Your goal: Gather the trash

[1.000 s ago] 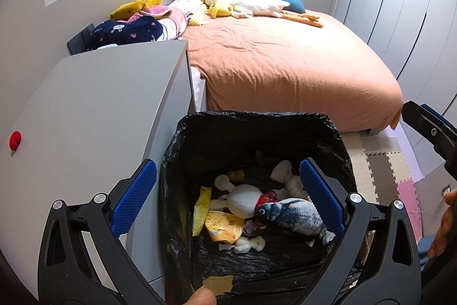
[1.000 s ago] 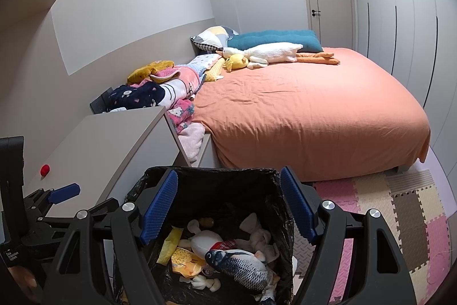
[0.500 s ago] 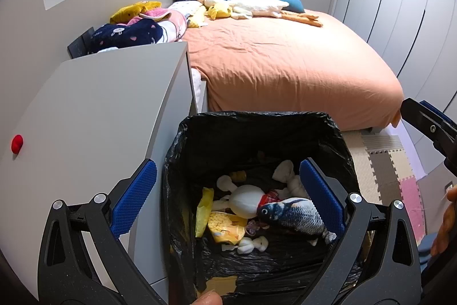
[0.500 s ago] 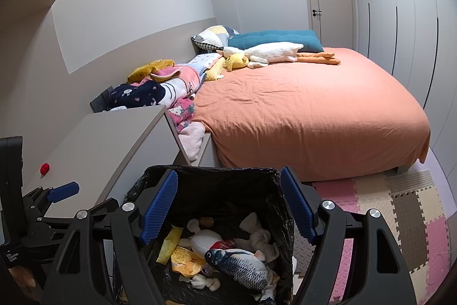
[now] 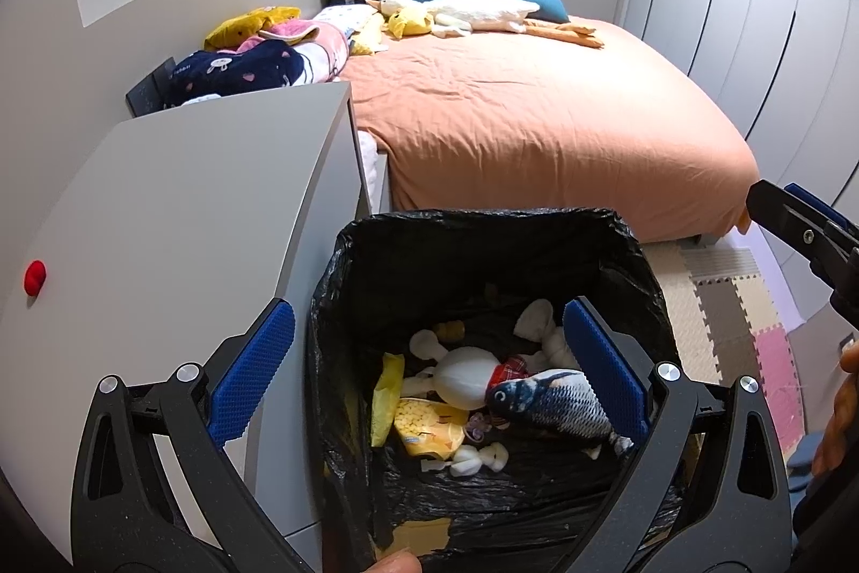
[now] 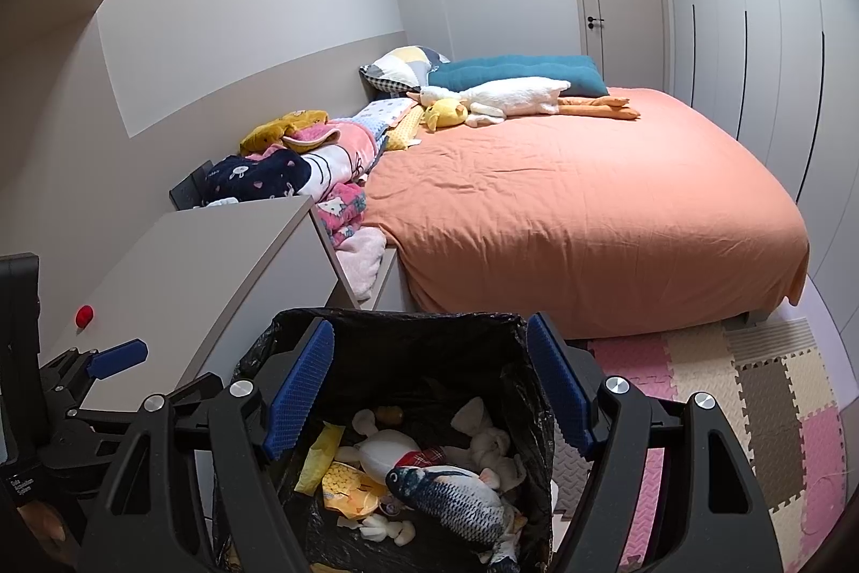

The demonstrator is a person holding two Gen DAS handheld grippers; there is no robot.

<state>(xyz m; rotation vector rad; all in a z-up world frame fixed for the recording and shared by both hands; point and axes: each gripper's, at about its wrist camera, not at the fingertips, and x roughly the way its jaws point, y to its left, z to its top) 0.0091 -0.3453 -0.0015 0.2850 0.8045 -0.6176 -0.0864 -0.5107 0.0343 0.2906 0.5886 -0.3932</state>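
A bin with a black liner (image 5: 483,229) (image 6: 397,320) stands on the floor beside a grey cabinet. Inside lie a plush fish (image 5: 553,404) (image 6: 456,495), a white plush toy (image 5: 464,371) (image 6: 384,455), yellow wrappers (image 5: 424,420) (image 6: 343,481) and small white scraps. My left gripper (image 5: 424,369) is open and empty above the bin. My right gripper (image 6: 429,390) is open and empty above the bin, to the right of the left one. A small red ball (image 5: 35,277) (image 6: 83,316) sits on the cabinet top.
The grey cabinet (image 5: 177,208) (image 6: 215,261) is left of the bin. An orange bed (image 5: 537,116) (image 6: 580,208) with plush toys, pillows and piled blankets lies behind. Foam puzzle mats (image 6: 751,385) cover the floor at right. Wardrobe doors line the right wall.
Both grippers have drifted slightly; the view has barely shifted. Both stay open and the bin's contents have not moved.
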